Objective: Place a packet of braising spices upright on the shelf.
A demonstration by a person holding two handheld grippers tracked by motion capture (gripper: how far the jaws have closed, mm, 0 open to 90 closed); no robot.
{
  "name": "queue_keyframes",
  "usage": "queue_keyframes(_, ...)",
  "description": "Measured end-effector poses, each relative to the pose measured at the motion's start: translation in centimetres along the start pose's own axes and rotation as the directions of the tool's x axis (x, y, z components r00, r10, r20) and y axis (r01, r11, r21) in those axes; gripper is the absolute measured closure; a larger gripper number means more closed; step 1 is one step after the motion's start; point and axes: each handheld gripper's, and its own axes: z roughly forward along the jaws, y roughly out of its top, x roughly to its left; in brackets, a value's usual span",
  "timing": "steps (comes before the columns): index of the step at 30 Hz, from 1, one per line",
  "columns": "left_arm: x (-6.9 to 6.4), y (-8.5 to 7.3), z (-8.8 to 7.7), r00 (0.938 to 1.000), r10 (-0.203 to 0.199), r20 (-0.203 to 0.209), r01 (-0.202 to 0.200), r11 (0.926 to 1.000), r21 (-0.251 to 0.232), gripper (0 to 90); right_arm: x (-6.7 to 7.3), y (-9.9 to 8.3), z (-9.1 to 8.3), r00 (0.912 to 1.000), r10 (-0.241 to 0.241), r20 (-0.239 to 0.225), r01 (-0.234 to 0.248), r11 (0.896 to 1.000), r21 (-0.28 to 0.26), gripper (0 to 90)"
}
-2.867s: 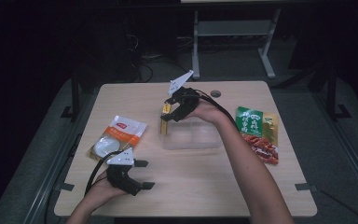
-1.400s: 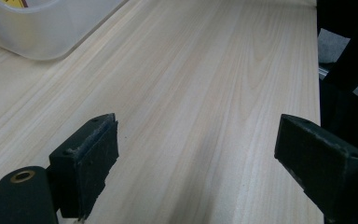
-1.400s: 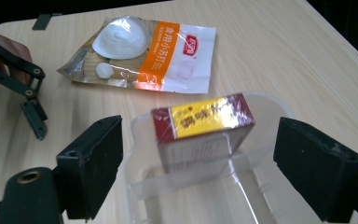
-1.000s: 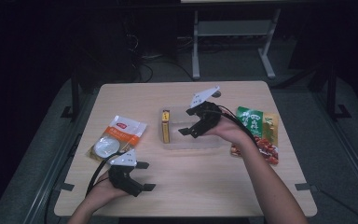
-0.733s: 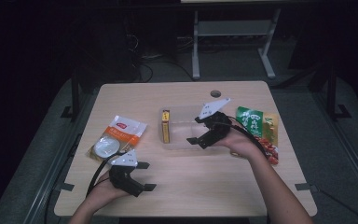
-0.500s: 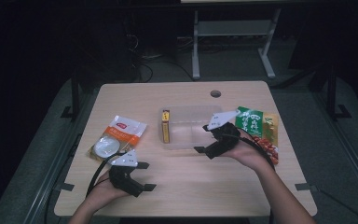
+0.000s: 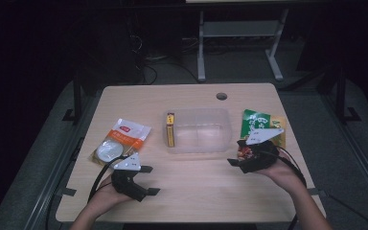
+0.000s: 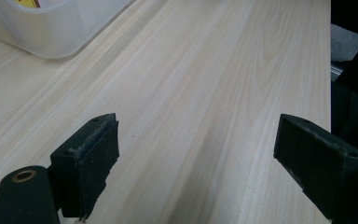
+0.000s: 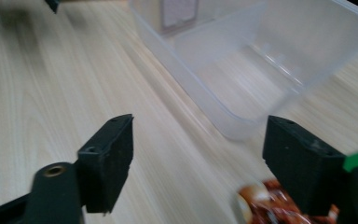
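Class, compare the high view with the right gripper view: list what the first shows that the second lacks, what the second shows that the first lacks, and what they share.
High view alone: the orange-and-white packet at table left, the green packet at right, the left tongs, both forearms, and the cable hole.

Right gripper view alone: a close look between the right tongs, open with nothing between them, just above a blurred red-brown packet.

Both: the clear plastic tub, the yellow box inside it, and the wooden table.
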Motion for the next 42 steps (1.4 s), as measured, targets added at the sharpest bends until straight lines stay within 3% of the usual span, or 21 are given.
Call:
queue_keyframes(3, 0.0, 0.0, 0.1, 1.0, 0.001, 0.002, -0.001, 1.0, 0.002, 13.6, -1.6, -0.9, -0.7, 0.999, 0.009, 0.044, -0.009, 1.0, 0.009, 37.7)
queue_keyframes(8, 0.0, 0.0, 0.2, 1.0, -0.002, 0.006, 0.002, 1.0, 0.003, 13.7, -4.7, -2.8, -1.2, 0.9906, 0.077, 0.113, -0.081, 0.996, 0.034, 62.0)
queue_keyframes(13, 0.0, 0.1, 0.3, 1.0, 0.002, 0.01, -0.002, 1.0, 0.007, 13.9, -7.3, -4.2, -1.1, 0.975, 0.117, 0.189, -0.134, 0.988, 0.077, 84.6)
queue_keyframes(15, 0.0, 0.1, 0.3, 0.9999, 0.006, 0.012, -0.006, 0.9999, 0.013, 13.9, -8.0, -4.8, -1.1, 0.9674, 0.122, 0.222, -0.146, 0.985, 0.093, 89.5)
queue_keyframes(23, 0.0, 0.0, 0.3, 0.9999, 0.006, 0.013, -0.007, 0.9999, 0.013, 14.1, -9.6, -6.6, 0.3, 0.9496, 0.116, 0.291, -0.177, 0.965, 0.193, 89.8)
queue_keyframes(28, 0.0, 0.0, 0.5, 0.9999, 0.006, 0.015, -0.006, 0.9998, 0.018, 14.2, -9.9, -6.9, 0.9, 0.9454, 0.141, 0.294, -0.212, 0.951, 0.224, 90.0)
queue_keyframes(30, 0.0, 0.0, 0.5, 0.9999, 0.008, 0.015, -0.008, 0.9997, 0.022, 14.2, -9.9, -6.7, 1.2, 0.9486, 0.116, 0.294, -0.196, 0.946, 0.258, 90.0)
queue_keyframes(33, -0.1, 0.0, 0.6, 0.9998, 0.008, 0.017, -0.008, 0.9997, 0.023, 14.2, -10.1, -6.8, 1.2, 0.9487, 0.143, 0.282, -0.219, 0.941, 0.259, 90.0)
queue_keyframes(37, -0.1, 0.0, 0.6, 0.9998, 0.008, 0.017, -0.008, 0.9996, 0.029, 14.2, -9.7, -6.6, 1.2, 0.9586, 0.102, 0.266, -0.18, 0.941, 0.287, 90.0)
queue_keyframes(42, 0.0, 0.0, 0.7, 0.9998, 0.009, 0.019, -0.01, 0.9995, 0.031, 14.2, -9.5, -6.8, 1.0, 0.9683, 0.109, 0.225, -0.171, 0.945, 0.279, 90.0)
